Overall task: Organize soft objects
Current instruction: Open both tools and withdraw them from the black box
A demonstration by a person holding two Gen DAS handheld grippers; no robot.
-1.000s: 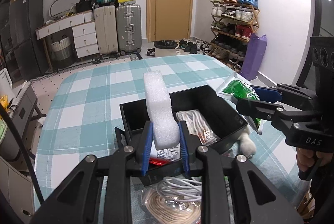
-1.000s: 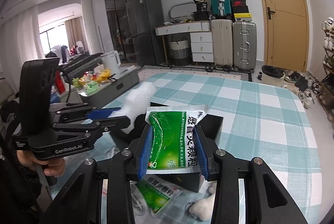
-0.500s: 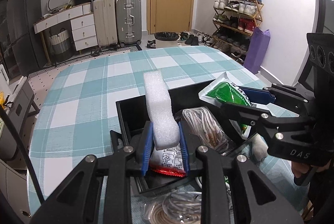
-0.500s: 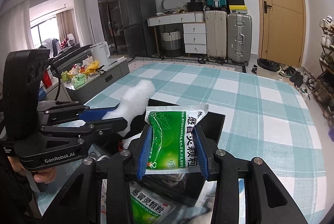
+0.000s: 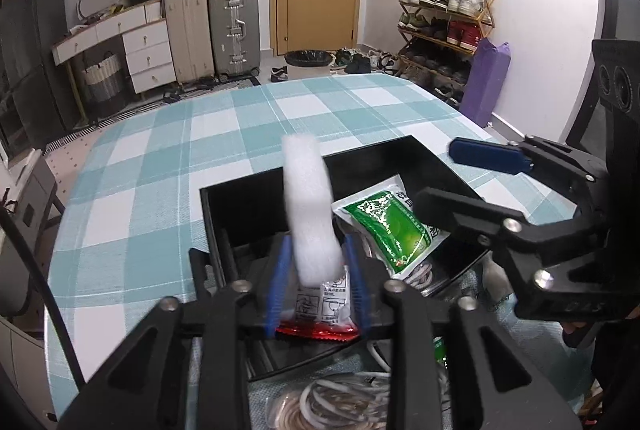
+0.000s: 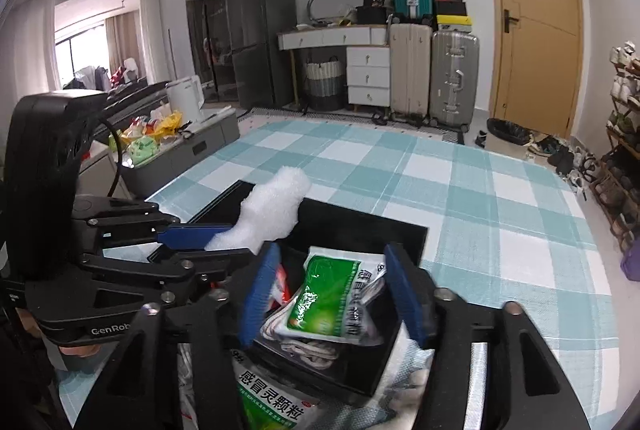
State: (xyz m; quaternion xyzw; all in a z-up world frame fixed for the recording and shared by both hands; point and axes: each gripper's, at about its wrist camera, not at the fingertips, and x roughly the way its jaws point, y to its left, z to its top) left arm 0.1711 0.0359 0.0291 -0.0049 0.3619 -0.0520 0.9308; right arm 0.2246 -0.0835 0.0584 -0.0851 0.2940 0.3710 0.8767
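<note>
**Foam over the box, packet inside it**

Left wrist view: the left gripper [image 5: 316,282] has its jaws clamped on a white foam strip [image 5: 310,218] above the black box [image 5: 224,226].

Right wrist view: the right gripper [image 6: 330,294] has its jaws spread apart; the green packet [image 6: 326,302] lies inside the box, on a bagged cord.

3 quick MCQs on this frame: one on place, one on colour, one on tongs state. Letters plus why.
1. Where does the green sachet lie?
A. in the black bin
B. on the floor
C. on the shoe rack

2. What colour is the foam block?
A. red
B. white
C. purple

3. How are the right tongs?
A. shut on the sachet
B. shut on the foam
C. open

Key: 1 A, it rests on the bin's contents. 2 B, plainly white. 3 C, the pads stand apart either side of the sachet; the left tongs flank the foam.
</note>
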